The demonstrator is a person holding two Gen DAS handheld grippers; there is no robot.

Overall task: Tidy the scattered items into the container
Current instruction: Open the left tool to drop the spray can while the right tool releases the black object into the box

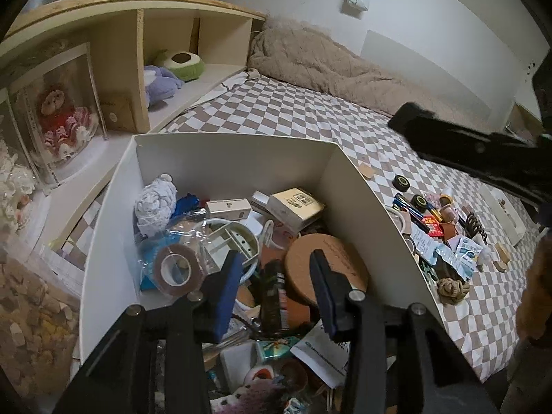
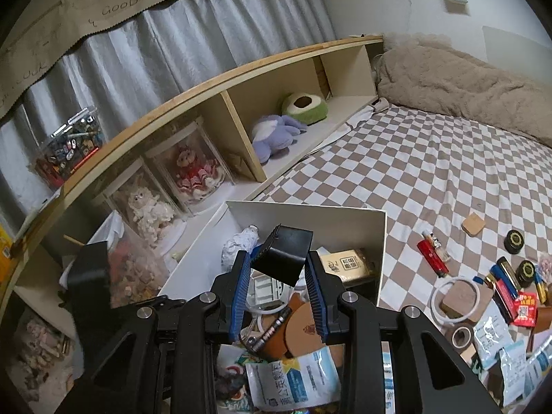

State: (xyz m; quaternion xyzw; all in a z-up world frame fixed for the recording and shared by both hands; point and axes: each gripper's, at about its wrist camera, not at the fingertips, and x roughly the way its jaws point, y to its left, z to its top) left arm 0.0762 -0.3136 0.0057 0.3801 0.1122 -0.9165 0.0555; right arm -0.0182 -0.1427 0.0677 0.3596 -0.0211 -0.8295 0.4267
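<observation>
A white open box (image 1: 238, 158) sits on the checkered bed, full of small items: a tape roll (image 1: 176, 270), a cork disc (image 1: 324, 262), small cartons. My left gripper (image 1: 276, 289) hovers over the box, open and empty. My right gripper (image 2: 277, 288) is above the box (image 2: 310, 220) too, shut on a small black box (image 2: 284, 255) held between its blue pads. Scattered items (image 2: 500, 296) lie on the bed right of the box: tins, lighters, packets, a white ring. The right gripper's black body (image 1: 483, 151) shows in the left wrist view.
A wooden headboard shelf (image 2: 241, 79) holds plush toys (image 2: 276, 131) and doll cases. A beige blanket (image 2: 465, 79) lies at the far end of the bed. A small tan pad (image 2: 473, 224) and a black tin (image 2: 514, 240) lie apart on the sheet.
</observation>
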